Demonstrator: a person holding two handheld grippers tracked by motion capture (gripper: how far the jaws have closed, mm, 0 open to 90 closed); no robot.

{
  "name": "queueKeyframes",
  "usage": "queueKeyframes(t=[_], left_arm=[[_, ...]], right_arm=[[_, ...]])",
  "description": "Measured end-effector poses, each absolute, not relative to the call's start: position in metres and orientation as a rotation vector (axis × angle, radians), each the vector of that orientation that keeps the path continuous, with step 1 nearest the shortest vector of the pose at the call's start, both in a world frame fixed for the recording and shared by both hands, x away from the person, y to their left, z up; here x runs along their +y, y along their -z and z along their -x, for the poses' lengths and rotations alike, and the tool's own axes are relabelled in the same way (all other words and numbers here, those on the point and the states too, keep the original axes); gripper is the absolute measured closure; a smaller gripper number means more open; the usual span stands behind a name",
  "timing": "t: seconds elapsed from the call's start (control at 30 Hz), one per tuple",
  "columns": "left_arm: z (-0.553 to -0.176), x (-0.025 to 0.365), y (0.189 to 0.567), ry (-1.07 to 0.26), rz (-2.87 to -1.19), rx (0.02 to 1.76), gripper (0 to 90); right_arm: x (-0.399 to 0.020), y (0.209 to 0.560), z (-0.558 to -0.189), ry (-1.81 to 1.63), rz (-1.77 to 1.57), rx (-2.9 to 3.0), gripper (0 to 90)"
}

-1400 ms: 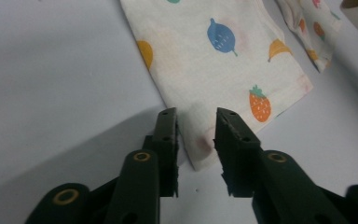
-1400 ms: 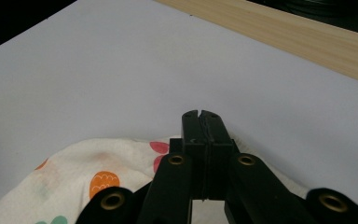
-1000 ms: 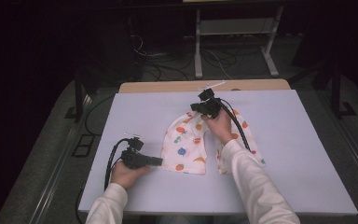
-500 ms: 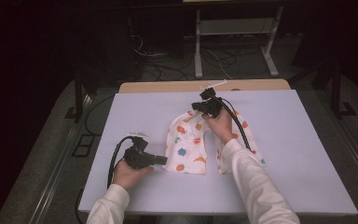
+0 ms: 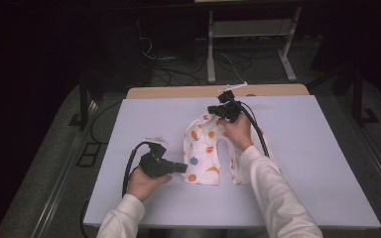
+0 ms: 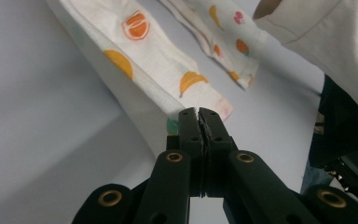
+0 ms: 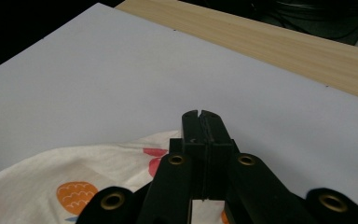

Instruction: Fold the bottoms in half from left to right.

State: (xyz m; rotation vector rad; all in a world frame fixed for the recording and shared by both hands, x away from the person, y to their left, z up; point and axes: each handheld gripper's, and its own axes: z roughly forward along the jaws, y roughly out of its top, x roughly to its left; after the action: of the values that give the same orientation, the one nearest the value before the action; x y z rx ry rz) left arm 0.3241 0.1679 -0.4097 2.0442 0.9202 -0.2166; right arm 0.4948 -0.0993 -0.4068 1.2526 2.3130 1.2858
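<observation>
There, fruit-print cloth [image 5: 204, 154] pinched between left gripper [image 5: 182, 168] and right gripper [image 5: 212, 110].

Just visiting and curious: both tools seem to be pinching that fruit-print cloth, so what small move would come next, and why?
Probably the left gripper lifts its pinched near leg end of the patterned cloth toward the far end, which the right gripper pins shut. The cloth lies bent in an arch on the white board, looking ready to fold.
</observation>
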Motion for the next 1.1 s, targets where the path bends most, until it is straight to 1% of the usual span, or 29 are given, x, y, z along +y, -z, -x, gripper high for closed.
queueKeyframes(t=[0.23,0.53,1.1], left_arm=[[-0.320,0.155,0.399,0.180,-2.035,0.848,88.5],[-0.320,0.136,0.390,0.216,-2.044,0.790,88.6],[-0.325,0.097,0.381,0.270,-2.045,0.699,88.6]], right_arm=[[-0.110,0.404,-0.498,-1.299,-1.285,2.289,88.2],[-0.128,0.402,-0.504,-1.269,-1.341,2.257,88.3],[-0.149,0.396,-0.507,-1.268,-1.347,2.245,88.3]])
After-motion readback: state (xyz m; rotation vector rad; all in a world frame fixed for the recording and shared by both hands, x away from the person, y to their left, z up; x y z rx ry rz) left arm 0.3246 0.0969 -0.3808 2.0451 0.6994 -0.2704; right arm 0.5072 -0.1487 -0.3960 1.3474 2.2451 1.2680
